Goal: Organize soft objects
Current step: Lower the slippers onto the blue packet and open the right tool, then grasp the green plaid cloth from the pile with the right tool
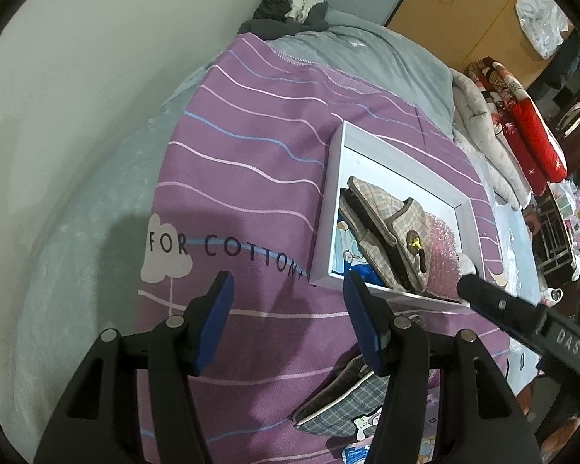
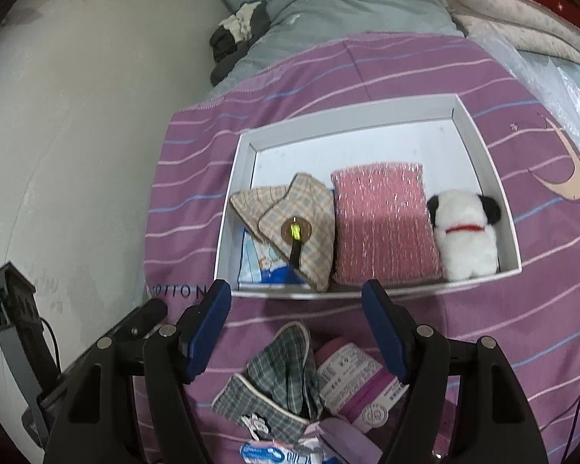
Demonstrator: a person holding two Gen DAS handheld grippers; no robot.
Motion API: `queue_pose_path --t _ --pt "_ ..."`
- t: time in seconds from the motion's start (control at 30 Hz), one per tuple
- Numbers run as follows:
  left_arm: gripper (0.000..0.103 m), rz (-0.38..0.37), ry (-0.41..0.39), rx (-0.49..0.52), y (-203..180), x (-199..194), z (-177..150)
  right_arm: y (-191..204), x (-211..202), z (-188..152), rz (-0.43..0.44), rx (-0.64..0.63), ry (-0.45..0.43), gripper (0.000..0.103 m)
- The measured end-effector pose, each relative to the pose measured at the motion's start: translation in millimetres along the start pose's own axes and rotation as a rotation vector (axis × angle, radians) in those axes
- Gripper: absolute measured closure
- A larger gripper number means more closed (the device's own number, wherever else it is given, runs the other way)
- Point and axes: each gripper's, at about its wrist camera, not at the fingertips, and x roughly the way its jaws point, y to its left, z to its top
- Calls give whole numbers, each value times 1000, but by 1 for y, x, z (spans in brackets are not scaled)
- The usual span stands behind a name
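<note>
A white box (image 2: 348,123) lies on the purple striped bedspread (image 2: 483,328). It holds a beige plaid slipper (image 2: 297,228), a pink glittery pad (image 2: 382,224), a white and black plush dog (image 2: 464,232) and a blue packet (image 2: 259,263) under the slipper. My right gripper (image 2: 295,297) hovers open just in front of the box, above a grey plaid slipper (image 2: 278,379) and a pink and white packet (image 2: 355,379). My left gripper (image 1: 288,290) is open and empty by the near left corner of the box (image 1: 406,154), where the grey slipper (image 1: 344,398) shows behind one finger.
A wall (image 2: 77,116) runs along the left of the bed. Dark and white clothes (image 2: 239,31) are piled at the far end on a grey blanket (image 2: 348,4). Folded white and red quilts (image 1: 522,135) lie to the right. A blue tissue packet (image 2: 266,454) lies nearest me.
</note>
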Motion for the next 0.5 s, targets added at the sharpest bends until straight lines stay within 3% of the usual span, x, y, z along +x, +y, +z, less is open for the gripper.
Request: queue_pose_path --t 0.27,0.5 --pt "43 5 19 11 -3 2 -1 3 10 -14 36 -13 91 32" --pt "43 29 59 12 -3 9 -3 10 20 -25 3 -45 163 32"
